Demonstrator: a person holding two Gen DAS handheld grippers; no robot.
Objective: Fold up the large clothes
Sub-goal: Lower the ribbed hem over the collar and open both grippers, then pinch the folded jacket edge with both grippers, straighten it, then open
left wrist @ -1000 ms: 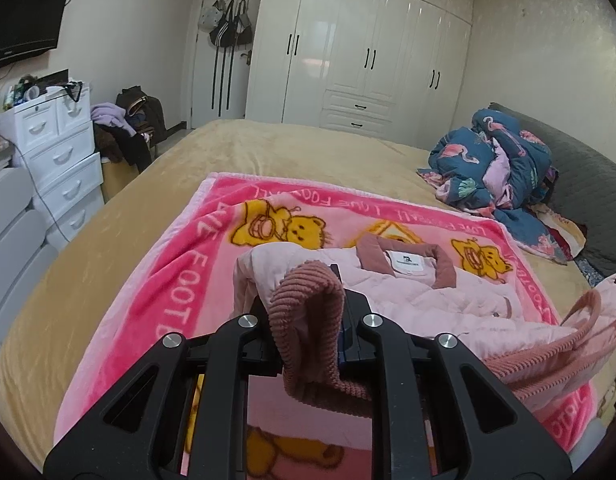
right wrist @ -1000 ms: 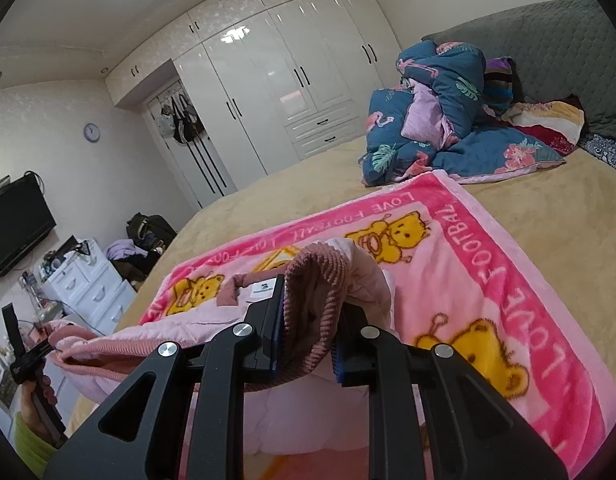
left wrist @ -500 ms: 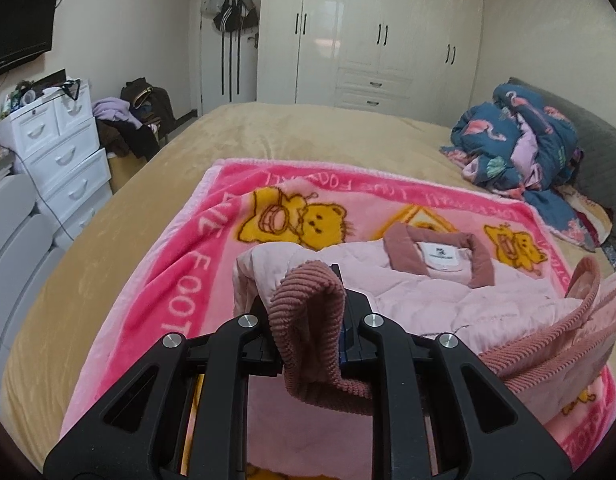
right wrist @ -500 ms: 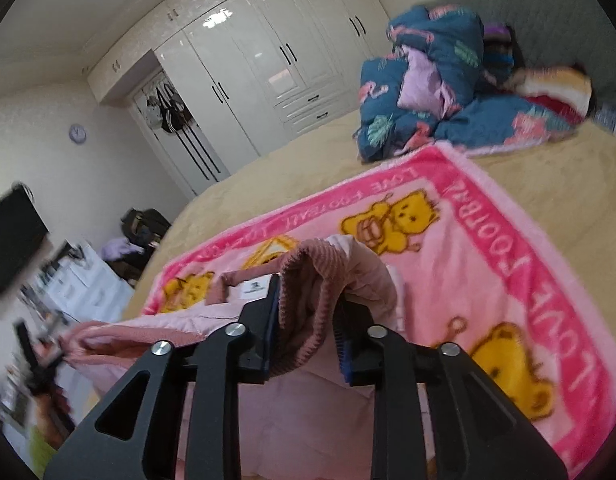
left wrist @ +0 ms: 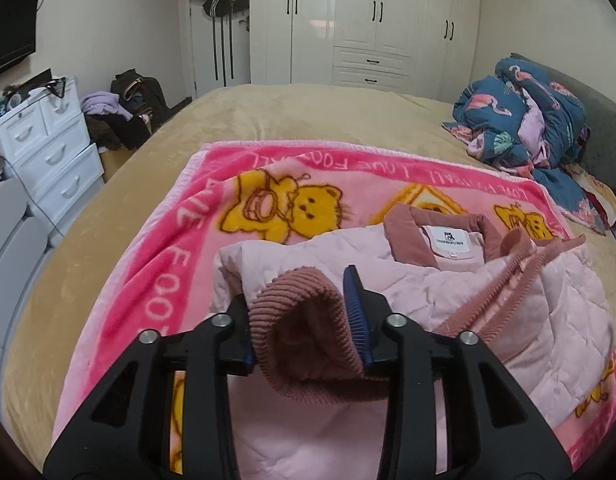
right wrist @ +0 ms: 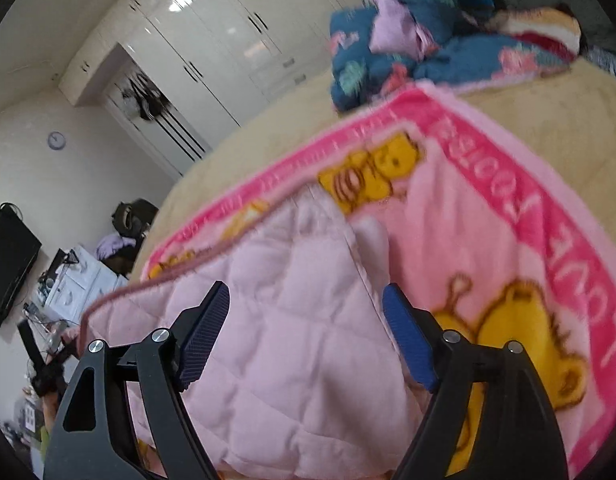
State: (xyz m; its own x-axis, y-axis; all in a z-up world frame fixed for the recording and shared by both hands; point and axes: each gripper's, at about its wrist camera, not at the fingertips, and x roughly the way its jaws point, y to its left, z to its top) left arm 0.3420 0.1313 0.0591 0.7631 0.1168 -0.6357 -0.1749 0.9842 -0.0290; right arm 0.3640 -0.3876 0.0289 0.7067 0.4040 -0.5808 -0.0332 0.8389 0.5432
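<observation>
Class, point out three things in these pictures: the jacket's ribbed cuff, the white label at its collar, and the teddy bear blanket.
ribbed cuff (left wrist: 304,320), left wrist view, on the corduroy fold between the fingers.
white label (left wrist: 453,240), left wrist view, on the label's middle.
teddy bear blanket (right wrist: 519,240), right wrist view, on its pink field.

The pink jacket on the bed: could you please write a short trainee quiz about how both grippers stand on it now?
1. True or false: the right gripper grips the pink jacket.
2. What does the left gripper hold? A) the ribbed cuff B) the collar C) the bear blanket
3. Fill in: the jacket lies on the ____.

Key: 1 false, its jaws stand open over the quilted fabric; 2 A; 3 bear blanket.
</observation>
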